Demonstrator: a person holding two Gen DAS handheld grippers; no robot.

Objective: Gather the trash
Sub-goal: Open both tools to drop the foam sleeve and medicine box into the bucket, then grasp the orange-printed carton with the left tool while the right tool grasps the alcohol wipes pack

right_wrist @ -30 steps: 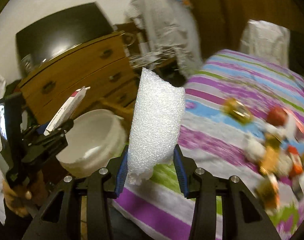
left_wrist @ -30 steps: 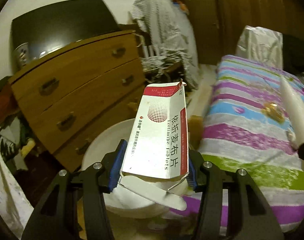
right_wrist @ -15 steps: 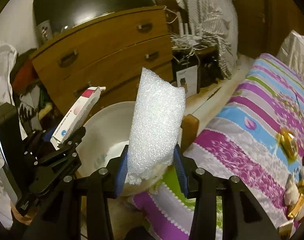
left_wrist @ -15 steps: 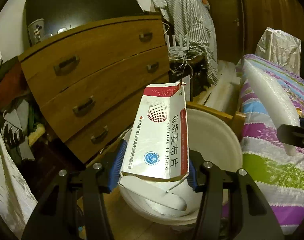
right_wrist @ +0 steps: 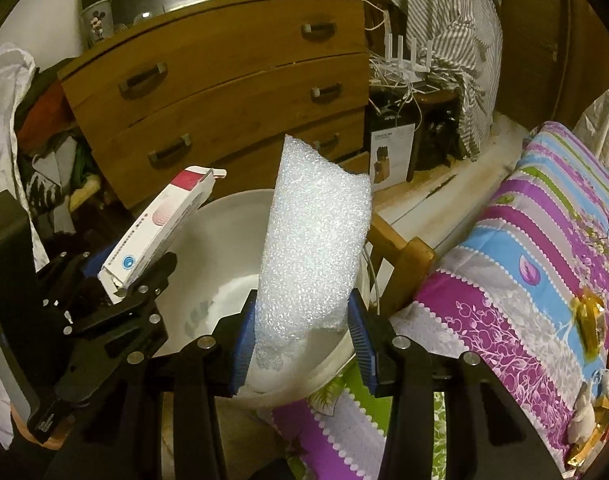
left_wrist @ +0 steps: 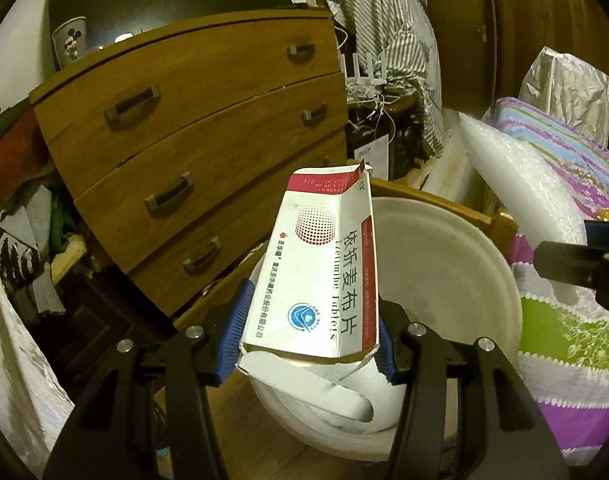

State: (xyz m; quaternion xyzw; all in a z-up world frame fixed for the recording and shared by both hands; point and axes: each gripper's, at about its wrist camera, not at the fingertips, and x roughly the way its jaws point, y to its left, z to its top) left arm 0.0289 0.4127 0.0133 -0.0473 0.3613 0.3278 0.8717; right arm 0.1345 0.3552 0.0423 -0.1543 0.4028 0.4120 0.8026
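gold wrappers (right_wrist: 590, 314) on the bedspread (right_wrist: 536, 240) appear only in right view.

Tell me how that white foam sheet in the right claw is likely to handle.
The foam is probably very light: it stands upright from a pinch at its lower end alone. It looks soft and squashy, narrowing where the right claw clamps it. Released over the bucket, it may drift rather than drop straight.

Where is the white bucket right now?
In both wrist views the white bucket stands on the floor, between the wooden dresser and the striped bed.
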